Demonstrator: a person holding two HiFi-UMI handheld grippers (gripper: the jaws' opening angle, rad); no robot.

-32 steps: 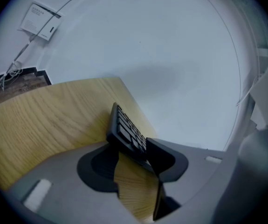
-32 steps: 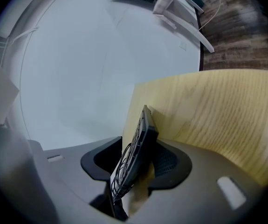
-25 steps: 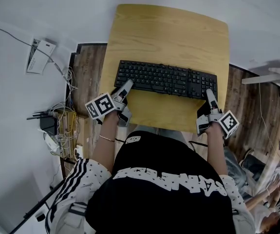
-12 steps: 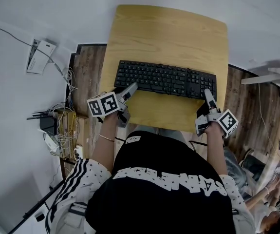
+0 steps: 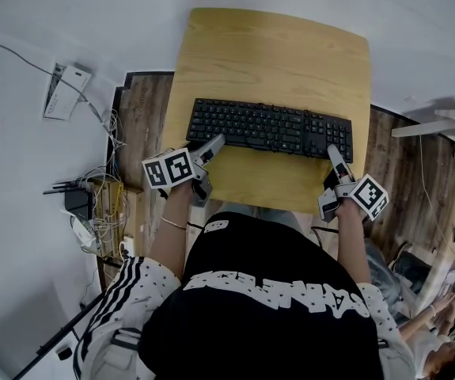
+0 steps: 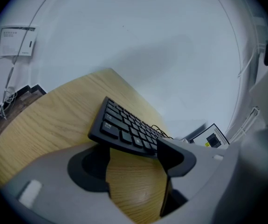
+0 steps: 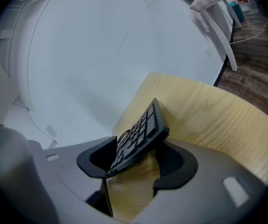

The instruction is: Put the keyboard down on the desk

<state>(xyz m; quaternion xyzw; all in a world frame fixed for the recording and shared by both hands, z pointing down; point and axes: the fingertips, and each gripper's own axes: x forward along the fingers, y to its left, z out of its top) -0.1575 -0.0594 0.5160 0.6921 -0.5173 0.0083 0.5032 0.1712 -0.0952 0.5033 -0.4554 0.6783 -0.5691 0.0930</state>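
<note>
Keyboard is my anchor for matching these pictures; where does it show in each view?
Head view: keyboard at centre, lying across the wooden desk.
Left gripper view: keyboard at centre, one end nearest.
Right gripper view: keyboard at lower centre, seen end-on.
Shared landmark: the wooden desk beneath it.

The keyboard (image 5: 273, 128) is showing matte black against a tabletop (image 5: 274, 54) that is glowing pale yellow with fine wood grain. The left gripper (image 5: 210, 146) and right gripper (image 5: 331, 153) are showing grey bodies, black-padded fingers (image 6: 173, 157) and white cubes (image 5: 168, 169) patterned with black squares. The floor (image 5: 142, 125) is showing dark brown planks.
</note>
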